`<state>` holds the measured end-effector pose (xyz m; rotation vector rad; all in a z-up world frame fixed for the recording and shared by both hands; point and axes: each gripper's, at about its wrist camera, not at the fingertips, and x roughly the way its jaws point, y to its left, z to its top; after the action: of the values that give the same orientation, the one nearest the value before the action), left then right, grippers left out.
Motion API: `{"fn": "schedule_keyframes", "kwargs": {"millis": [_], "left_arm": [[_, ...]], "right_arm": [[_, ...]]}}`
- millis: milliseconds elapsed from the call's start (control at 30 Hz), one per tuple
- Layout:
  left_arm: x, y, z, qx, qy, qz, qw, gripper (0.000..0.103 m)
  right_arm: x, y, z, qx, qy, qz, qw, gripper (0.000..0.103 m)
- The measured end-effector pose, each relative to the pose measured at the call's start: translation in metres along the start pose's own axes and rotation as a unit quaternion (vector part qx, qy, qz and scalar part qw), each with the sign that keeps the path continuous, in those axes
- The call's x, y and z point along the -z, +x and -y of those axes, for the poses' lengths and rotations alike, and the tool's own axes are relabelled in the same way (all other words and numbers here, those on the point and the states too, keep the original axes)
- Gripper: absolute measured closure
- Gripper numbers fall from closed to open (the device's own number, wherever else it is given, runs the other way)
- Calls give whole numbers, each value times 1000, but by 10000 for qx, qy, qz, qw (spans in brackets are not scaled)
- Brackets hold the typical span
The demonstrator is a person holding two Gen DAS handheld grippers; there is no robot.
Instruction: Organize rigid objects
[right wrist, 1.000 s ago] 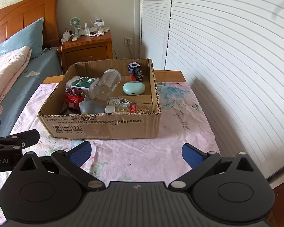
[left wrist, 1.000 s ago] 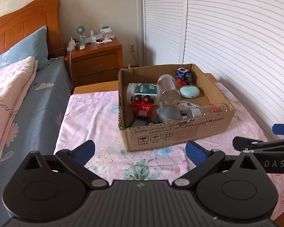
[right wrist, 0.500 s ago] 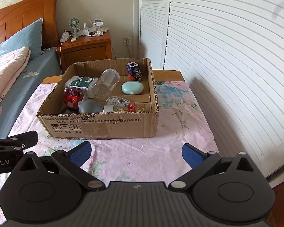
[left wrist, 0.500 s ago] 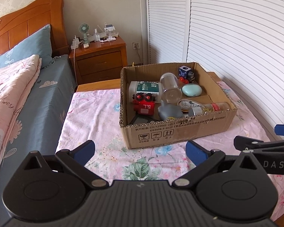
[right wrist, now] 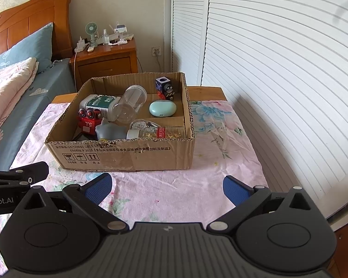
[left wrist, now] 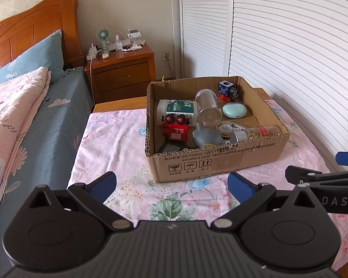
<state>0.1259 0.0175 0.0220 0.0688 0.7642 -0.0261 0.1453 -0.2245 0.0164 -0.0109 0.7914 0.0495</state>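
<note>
A cardboard box [left wrist: 220, 162] [right wrist: 127, 155] sits on a floral-clothed table. Inside lie a red toy robot [left wrist: 176, 129] [right wrist: 88, 120], a white medical bottle [left wrist: 176, 108] [right wrist: 97, 103], a clear jar [left wrist: 208, 110] [right wrist: 130, 104], a mint case [left wrist: 234, 110] [right wrist: 162, 108], a blue cube toy [left wrist: 227, 89] [right wrist: 165, 86], a grey figure [left wrist: 206, 136] [right wrist: 109, 131] and a glass bottle of yellow capsules [left wrist: 257, 133] [right wrist: 160, 133]. My left gripper [left wrist: 171, 185] and right gripper [right wrist: 165, 185] are both open and empty, held short of the box's near side.
A bed [left wrist: 34, 125] with a blue sheet and pink quilt lies left of the table. A wooden nightstand [left wrist: 123, 71] with a small fan stands behind. White louvred wardrobe doors [left wrist: 290, 58] run along the right. Pink tablecloth [right wrist: 220, 143] shows around the box.
Both grippers have drawn back and risen a little from the box, so it looks smaller and farther. Both stay open and empty.
</note>
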Motion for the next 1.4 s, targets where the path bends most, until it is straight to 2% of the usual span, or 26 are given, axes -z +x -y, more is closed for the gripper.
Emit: {"fn": "schedule_keyframes", "kwargs": {"millis": [933, 1400], "left_arm": [[0, -3, 3, -35, -11, -11, 10000, 1], [0, -6, 4, -181, 13, 7, 9998, 1]], "right_arm": [[0, -3, 3, -4, -6, 29, 10000, 0], [1, -6, 6, 58, -6, 47, 10000, 0]]}}
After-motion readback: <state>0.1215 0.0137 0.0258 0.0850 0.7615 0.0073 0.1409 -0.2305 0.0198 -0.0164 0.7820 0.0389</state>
